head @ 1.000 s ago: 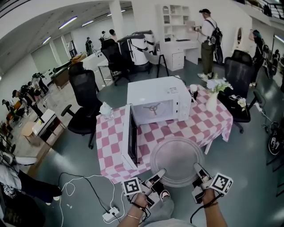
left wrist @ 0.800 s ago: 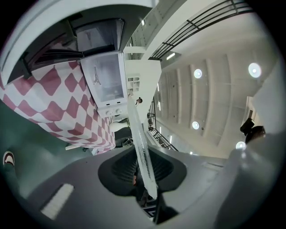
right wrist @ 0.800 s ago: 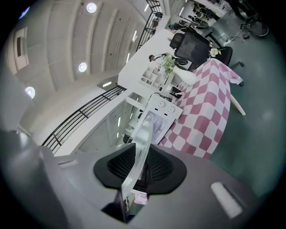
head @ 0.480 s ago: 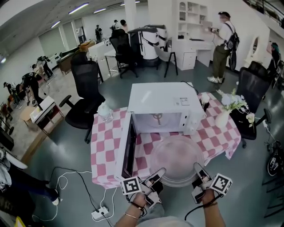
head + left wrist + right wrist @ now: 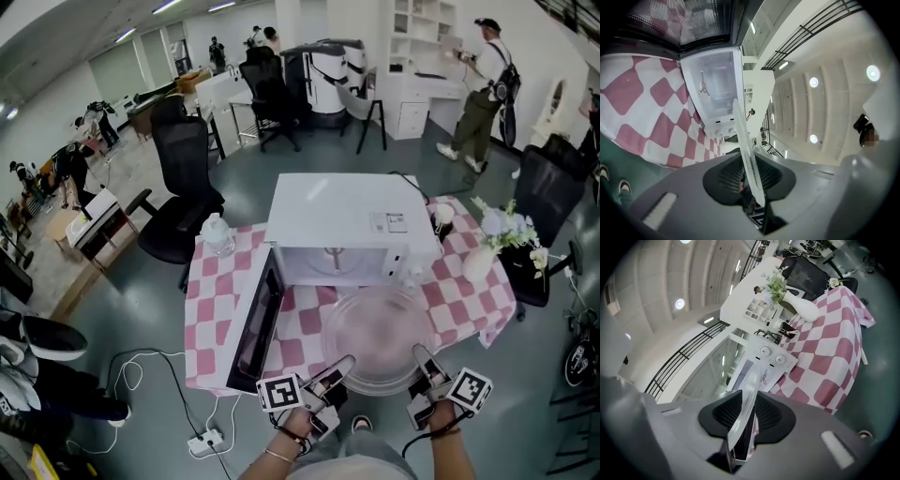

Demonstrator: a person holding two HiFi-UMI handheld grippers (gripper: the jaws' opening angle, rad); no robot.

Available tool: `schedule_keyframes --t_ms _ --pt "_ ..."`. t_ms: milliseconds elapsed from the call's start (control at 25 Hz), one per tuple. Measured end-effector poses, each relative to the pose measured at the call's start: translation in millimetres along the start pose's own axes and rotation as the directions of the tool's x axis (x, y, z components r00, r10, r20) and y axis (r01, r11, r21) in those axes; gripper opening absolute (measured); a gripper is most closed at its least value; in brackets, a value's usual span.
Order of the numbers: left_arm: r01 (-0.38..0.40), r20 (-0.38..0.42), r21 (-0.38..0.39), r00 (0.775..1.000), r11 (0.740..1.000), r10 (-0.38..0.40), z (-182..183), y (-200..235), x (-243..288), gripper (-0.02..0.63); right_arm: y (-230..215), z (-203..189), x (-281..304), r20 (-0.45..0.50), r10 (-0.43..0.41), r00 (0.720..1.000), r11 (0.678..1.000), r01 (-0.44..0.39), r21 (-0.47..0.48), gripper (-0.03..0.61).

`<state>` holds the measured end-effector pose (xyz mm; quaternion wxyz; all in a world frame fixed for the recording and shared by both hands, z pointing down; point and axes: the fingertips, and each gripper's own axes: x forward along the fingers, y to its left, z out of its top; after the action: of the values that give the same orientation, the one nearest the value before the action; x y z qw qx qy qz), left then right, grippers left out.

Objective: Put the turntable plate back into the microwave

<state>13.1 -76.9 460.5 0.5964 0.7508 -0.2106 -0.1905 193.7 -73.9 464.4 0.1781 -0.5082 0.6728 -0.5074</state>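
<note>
Head view looks down on a white microwave [image 5: 342, 220] standing on a table with a pink-and-white checked cloth [image 5: 211, 314]. Left of the microwave, a small clear bottle [image 5: 219, 234] stands on the cloth. The microwave's door [image 5: 251, 326] hangs wide open toward the near left, and a three-armed spindle [image 5: 333, 255] shows inside.

Just in front of the microwave's opening, the round glass plate [image 5: 375, 333] is held roughly level above the cloth. Its far rim reaches the microwave's front, and most of it is outside.

The left gripper [image 5: 337, 367] grips the plate's near-left rim. Left gripper view shows the glass edge [image 5: 746, 150] pinched between the two jaws, with the open microwave beyond.

The right gripper [image 5: 419, 358] grips the near-right rim. Right gripper view shows the glass edge [image 5: 746, 411] squeezed between its jaws, with the microwave's two knobs [image 5: 771, 355] ahead.

Right of the microwave, a white vase [image 5: 480, 262] with flowers stands on the cloth.
</note>
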Motion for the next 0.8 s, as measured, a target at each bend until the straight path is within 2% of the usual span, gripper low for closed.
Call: schedule_keyframes --t_ms 40,120,240,360,560,800 --pt "-0.014 0.008 0.004 1.0 1.0 0.014 2.1 2.6 2.8 0.052 -1.6 3.5 4.2 -0.01 0.002 1.0 1.0 -0.002 0.002 0.091" --pt "-0.039 0.042 -0.048 0.998 0.998 0.041 3.9 8.2 6.9 0.053 -2.8 10.0 14.9 -0.043 0.01 0.999 1.0 -0.01 0.001 0.092" --pt "-0.025 0.097 -0.043 0.995 0.999 0.029 7.9 9.3 13.1 0.054 -2.9 18.0 28.6 -0.102 0.034 0.994 0.999 -0.035 -0.016 0.091" --pt "-0.053 0.142 -0.082 0.988 0.995 0.064 8.7 12.1 15.8 0.054 -4.3 24.9 38.8 -0.146 0.038 0.989 0.999 -0.042 -0.023 0.092" --pt "-0.073 0.211 -0.057 0.974 0.996 0.083 17.9 19.4 15.2 0.051 -3.4 27.1 61.9 -0.215 0.086 0.973 0.995 -0.094 -0.031 0.092" --pt "0.003 0.326 -0.115 0.945 0.993 0.034 28.1 29.1 10.0 0.043 -15.2 18.4 86.9 -0.283 0.038 0.958 0.998 -0.052 -0.043 0.091"
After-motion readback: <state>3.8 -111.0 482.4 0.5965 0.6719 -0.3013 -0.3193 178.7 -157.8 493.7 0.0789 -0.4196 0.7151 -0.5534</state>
